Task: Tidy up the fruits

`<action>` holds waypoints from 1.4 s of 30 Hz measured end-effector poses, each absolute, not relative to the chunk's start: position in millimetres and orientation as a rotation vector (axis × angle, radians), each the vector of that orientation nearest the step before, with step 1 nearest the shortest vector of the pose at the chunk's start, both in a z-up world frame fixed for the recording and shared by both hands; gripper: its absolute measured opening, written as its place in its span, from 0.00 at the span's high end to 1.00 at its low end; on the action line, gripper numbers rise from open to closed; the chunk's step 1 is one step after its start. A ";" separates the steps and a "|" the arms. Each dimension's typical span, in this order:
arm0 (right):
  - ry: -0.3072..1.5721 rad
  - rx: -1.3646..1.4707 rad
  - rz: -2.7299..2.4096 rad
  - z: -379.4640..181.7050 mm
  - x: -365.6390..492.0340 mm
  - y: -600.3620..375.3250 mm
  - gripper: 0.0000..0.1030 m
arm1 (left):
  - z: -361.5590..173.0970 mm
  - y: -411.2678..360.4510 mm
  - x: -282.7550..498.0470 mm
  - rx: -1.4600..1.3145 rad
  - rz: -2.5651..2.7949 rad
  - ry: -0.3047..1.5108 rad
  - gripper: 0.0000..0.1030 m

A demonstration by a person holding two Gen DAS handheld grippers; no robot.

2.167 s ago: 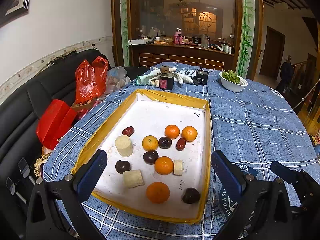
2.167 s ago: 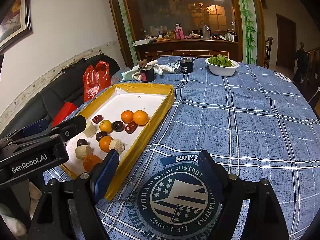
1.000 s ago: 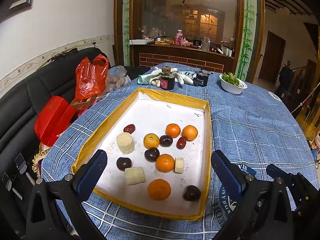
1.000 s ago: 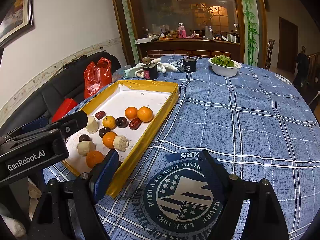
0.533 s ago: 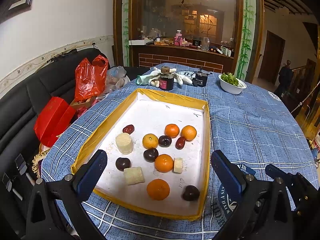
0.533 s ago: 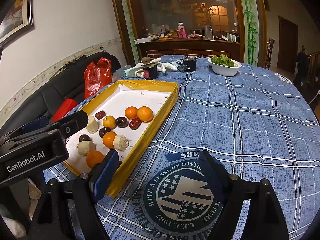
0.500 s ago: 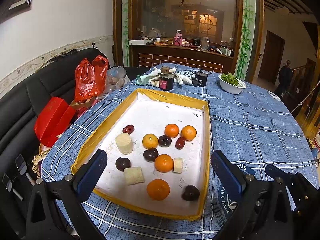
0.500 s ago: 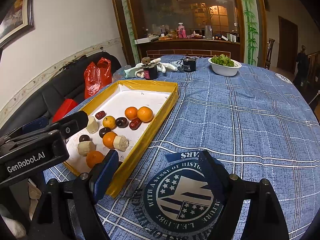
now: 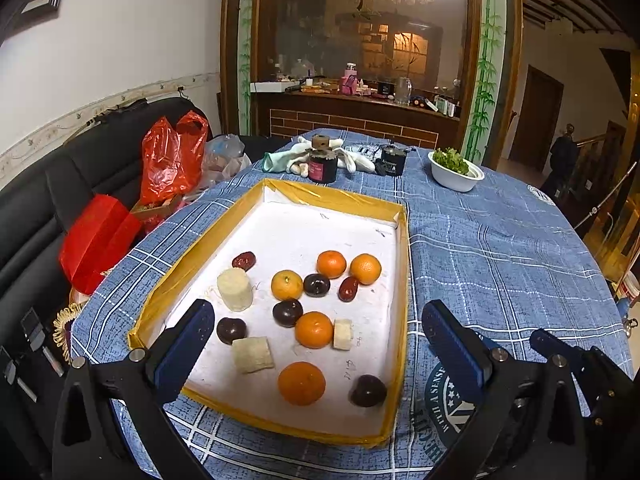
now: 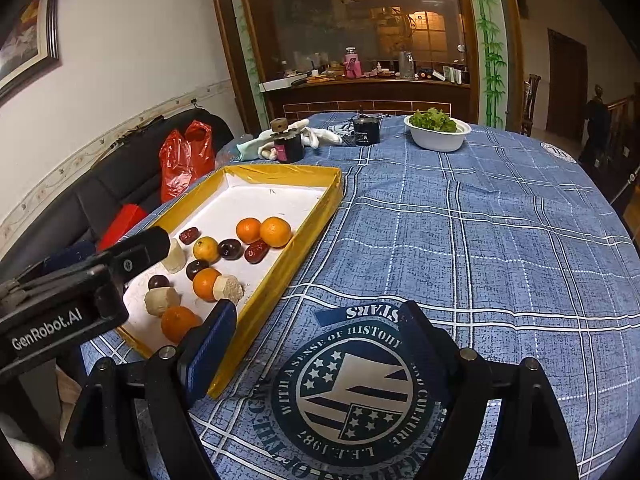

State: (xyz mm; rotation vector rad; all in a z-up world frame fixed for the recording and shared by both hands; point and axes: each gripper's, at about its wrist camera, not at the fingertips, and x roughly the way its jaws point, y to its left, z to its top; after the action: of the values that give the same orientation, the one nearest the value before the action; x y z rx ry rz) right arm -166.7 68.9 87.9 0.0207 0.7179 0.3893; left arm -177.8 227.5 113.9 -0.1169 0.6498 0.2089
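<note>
A yellow-rimmed tray (image 9: 403,280) with a white floor lies on the blue checked tablecloth. It holds several oranges (image 9: 301,383), several dark plums (image 9: 287,312), two red dates (image 9: 244,260) and three pale cut cylinders (image 9: 235,289), all scattered in its near half. My left gripper (image 9: 317,314) hovers open over the tray's near end, with nothing between its pads. My right gripper (image 10: 318,316) stands open above the round printed emblem (image 10: 352,392), to the right of the tray (image 10: 316,216). The left gripper's body (image 10: 80,292) hides part of the fruit in the right wrist view.
At the table's far end stand a white bowl of greens (image 9: 456,170), a dark jar (image 9: 322,164), a black grinder (image 9: 392,160) and white gloves (image 9: 352,160). Red bags (image 9: 172,156) rest on a black sofa (image 9: 60,184) at the left. The cloth to the right of the tray is bare.
Both grippers have kept almost still and stayed open. The fruit in the tray has not moved.
</note>
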 end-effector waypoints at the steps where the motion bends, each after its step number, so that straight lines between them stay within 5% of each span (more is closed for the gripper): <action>1: 0.715 0.019 0.389 88.2 -166.8 68.0 0.15 | 115.0 226.1 -177.6 -0.118 0.207 0.643 0.00; 15: 0.660 0.084 0.402 94.0 -168.7 46.6 0.15 | 161.9 223.7 -237.3 -0.153 0.292 0.207 0.00; 42: 0.529 0.034 0.418 121.3 -192.5 45.7 0.09 | 173.6 197.1 -209.4 -0.054 0.195 0.339 0.00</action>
State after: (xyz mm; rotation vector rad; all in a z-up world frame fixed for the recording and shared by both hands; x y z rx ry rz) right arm -192.5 45.7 121.3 0.0338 0.5293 0.4179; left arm -209.4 197.1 173.6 -0.0540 0.3386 0.1946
